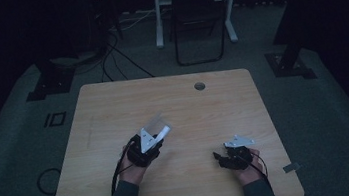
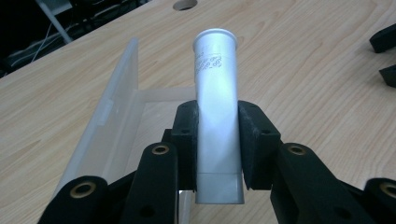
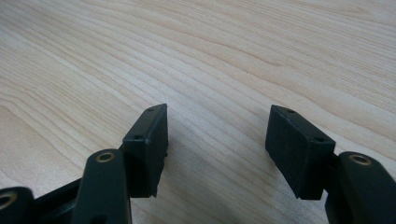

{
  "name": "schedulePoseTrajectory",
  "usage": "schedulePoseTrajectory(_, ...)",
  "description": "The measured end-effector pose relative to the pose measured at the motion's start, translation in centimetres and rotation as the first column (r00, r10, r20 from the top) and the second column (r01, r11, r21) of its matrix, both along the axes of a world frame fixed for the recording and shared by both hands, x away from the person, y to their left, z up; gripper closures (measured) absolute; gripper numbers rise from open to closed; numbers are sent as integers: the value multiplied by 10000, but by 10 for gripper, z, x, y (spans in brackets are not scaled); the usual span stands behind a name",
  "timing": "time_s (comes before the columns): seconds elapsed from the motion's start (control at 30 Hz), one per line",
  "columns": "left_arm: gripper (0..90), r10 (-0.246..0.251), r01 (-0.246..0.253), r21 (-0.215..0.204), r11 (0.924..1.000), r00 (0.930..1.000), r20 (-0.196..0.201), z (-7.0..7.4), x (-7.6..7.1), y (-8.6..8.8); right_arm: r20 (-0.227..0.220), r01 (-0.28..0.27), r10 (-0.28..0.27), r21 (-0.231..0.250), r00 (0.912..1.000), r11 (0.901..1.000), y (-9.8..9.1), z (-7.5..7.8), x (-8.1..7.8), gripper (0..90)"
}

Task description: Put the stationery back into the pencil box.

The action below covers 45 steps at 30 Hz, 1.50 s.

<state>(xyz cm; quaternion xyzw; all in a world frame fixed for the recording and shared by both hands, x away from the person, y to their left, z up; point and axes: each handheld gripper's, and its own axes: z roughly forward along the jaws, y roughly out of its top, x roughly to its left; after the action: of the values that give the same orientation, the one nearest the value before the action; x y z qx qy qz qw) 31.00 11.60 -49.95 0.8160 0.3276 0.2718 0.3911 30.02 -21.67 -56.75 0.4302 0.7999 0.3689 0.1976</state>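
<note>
A white plastic tube (image 2: 216, 88) with a flared rim and small print on its side is clamped between the pads of my left gripper (image 2: 217, 140), which is shut on it. Just beyond and left of the tube lies a clear plastic case (image 2: 116, 116), open, its lid standing up. From above, the left gripper (image 1: 153, 141) sits left of the table's middle with the tube (image 1: 163, 133) pointing up-right over the case (image 1: 154, 124). My right gripper (image 3: 217, 140) stands open over bare wood, nothing between its jaws; in the high view the right gripper (image 1: 218, 157) points left.
The light wooden table (image 1: 173, 103) has a round cable hole (image 1: 199, 86) near its far edge. Behind it stand a folding chair (image 1: 197, 19) and white desk legs; cables run over the dark floor. The right gripper's jaw tips (image 2: 385, 56) show at the left gripper view's right edge.
</note>
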Motion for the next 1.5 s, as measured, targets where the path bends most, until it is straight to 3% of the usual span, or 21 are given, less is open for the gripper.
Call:
schedulePoseTrajectory(0.97, 705, 548, -542, 246, 9982, 9982, -232, -13, 17, 4, -11, -25, 25, -2, 10000, 10000, 0, 0, 0, 388)
schedulePoseTrajectory(1.5, 705, 872, -841, 646, 9944, 9950, -482, -23, 27, 7, -12, -28, 28, -2, 10000, 10000, 0, 0, 1, 388)
